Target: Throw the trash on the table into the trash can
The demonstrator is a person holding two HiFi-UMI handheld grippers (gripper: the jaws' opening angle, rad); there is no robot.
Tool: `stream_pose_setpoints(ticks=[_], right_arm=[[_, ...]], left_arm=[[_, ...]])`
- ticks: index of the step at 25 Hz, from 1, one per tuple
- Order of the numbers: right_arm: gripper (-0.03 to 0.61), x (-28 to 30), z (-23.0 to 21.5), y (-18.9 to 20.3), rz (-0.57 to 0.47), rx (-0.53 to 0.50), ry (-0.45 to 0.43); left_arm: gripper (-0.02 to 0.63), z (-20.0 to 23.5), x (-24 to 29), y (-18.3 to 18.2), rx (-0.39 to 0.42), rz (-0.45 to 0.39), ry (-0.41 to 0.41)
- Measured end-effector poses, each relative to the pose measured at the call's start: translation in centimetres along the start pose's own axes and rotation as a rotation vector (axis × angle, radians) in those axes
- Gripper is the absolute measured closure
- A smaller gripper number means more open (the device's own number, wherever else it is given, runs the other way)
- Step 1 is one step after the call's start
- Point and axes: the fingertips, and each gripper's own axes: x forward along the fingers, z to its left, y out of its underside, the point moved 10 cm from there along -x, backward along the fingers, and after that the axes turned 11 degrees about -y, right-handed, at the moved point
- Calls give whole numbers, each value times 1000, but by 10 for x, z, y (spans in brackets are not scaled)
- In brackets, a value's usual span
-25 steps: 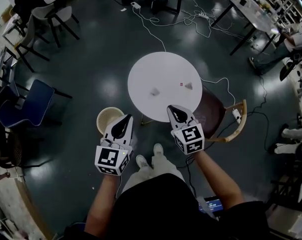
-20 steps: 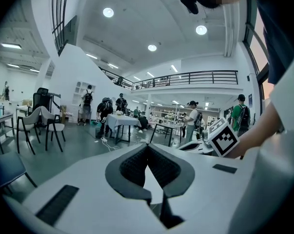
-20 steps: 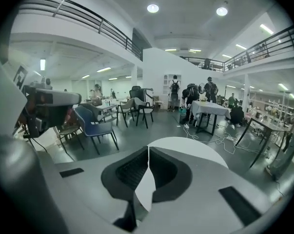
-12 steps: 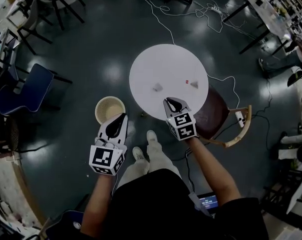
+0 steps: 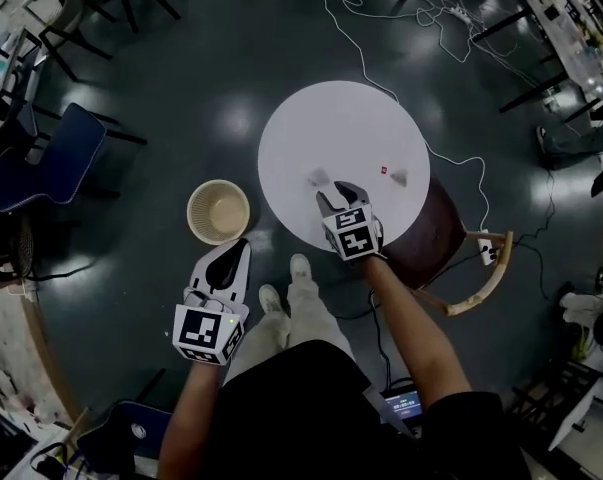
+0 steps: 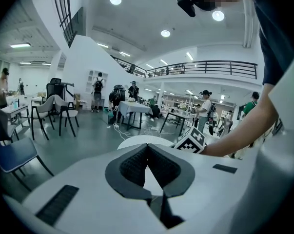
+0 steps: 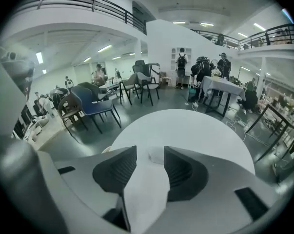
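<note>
At the centre of the head view stands the round white table (image 5: 281, 138). A crumpled scrap (image 5: 319, 177) lies near its front edge. A tiny red bit (image 5: 383, 169) and a second scrap (image 5: 400, 177) lie further right. The right gripper (image 5: 338, 194) reaches over the table's near rim, just short of the crumpled scrap. The left gripper (image 5: 243, 245) hangs low over the floor, near the beige trash can (image 5: 218, 211), which stands just left of the table. A brown chair (image 5: 436, 233) crowds the table's right side, cables (image 5: 381, 28) trail across the floor beyond, and a blue chair (image 5: 41, 158) sits far left. The person's shoes (image 5: 299, 268) stand between can and table.

In the left gripper view, the left gripper's (image 6: 147, 147) jaws are pressed together with nothing in them. The table's edge (image 6: 137, 140) shows beyond.

In the right gripper view, the right gripper's (image 7: 150, 152) jaws have just been opening and stand apart, gripping nothing. The crumpled scrap (image 7: 156, 156) lies on the table (image 7: 195, 130) between their tips, apparently untouched.
</note>
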Motion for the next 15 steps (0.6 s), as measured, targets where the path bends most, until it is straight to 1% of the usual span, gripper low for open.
stream_pose_setpoints(ticks=[2,6,10,15], right_arm=[[388,17,-9,3,24,17,-12],[353,47,-20,10,68,40,-24],[348,70,-31,15,106,16,-36],[348,84,-46,16,137,-15,-32]], left_arm=[[606,0,4,3,4,18,-18],[606,5,10,14,-4,47,-55],[606,8,14,21,-22,72,-97],[606,-1,23,25,-53,93,-144]])
